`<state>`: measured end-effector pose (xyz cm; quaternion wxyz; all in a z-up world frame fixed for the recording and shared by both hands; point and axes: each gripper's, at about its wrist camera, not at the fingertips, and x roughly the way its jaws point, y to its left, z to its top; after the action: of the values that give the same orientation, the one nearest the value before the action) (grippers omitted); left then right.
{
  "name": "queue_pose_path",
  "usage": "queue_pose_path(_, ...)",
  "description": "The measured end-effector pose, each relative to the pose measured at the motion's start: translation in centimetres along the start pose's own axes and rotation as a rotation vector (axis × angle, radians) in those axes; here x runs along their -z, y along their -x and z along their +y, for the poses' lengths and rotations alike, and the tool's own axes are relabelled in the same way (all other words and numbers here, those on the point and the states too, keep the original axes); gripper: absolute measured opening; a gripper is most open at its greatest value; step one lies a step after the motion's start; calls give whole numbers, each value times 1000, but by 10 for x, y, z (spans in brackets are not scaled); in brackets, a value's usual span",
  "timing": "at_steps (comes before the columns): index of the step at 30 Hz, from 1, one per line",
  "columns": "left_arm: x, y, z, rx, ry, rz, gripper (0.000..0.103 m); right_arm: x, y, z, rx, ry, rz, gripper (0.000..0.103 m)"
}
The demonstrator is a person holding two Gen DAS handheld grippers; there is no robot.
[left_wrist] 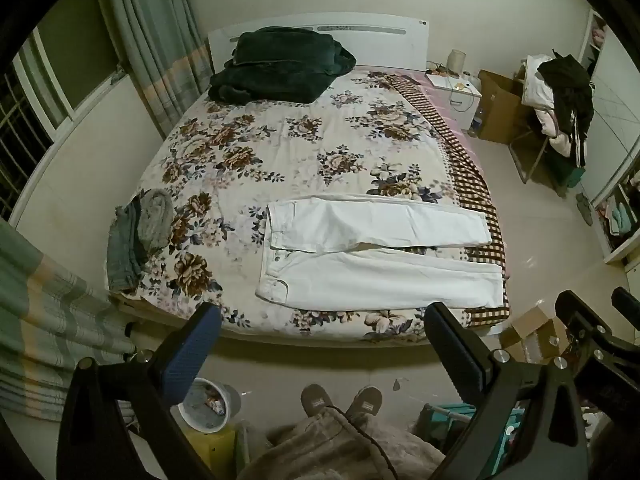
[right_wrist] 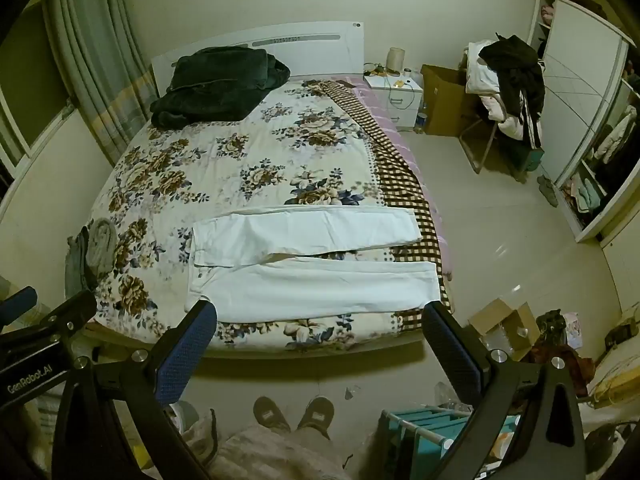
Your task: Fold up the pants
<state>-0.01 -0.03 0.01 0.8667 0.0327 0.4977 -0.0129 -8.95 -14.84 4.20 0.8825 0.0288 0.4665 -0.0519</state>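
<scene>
White pants (left_wrist: 376,252) lie flat near the foot edge of the bed, waist to the left, both legs stretched to the right and slightly apart. They also show in the right wrist view (right_wrist: 312,264). My left gripper (left_wrist: 320,336) is open and empty, held high in front of the bed's foot edge, well short of the pants. My right gripper (right_wrist: 320,340) is open and empty too, at about the same height and distance. The right gripper also shows at the right edge of the left wrist view (left_wrist: 592,312).
The bed has a floral cover (left_wrist: 304,140) with a checked blanket (left_wrist: 468,176) along its right side. A dark green blanket (left_wrist: 280,64) lies at the headboard. Folded grey clothes (left_wrist: 140,232) sit at the bed's left. A bin (left_wrist: 208,404), cardboard box (right_wrist: 504,328) and feet (right_wrist: 294,416) are below.
</scene>
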Motion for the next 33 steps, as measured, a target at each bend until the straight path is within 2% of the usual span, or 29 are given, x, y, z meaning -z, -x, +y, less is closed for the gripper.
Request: queue_pose_path(33,0,0,0,15,8,0,103,2,-7,-8,15,10,4,103)
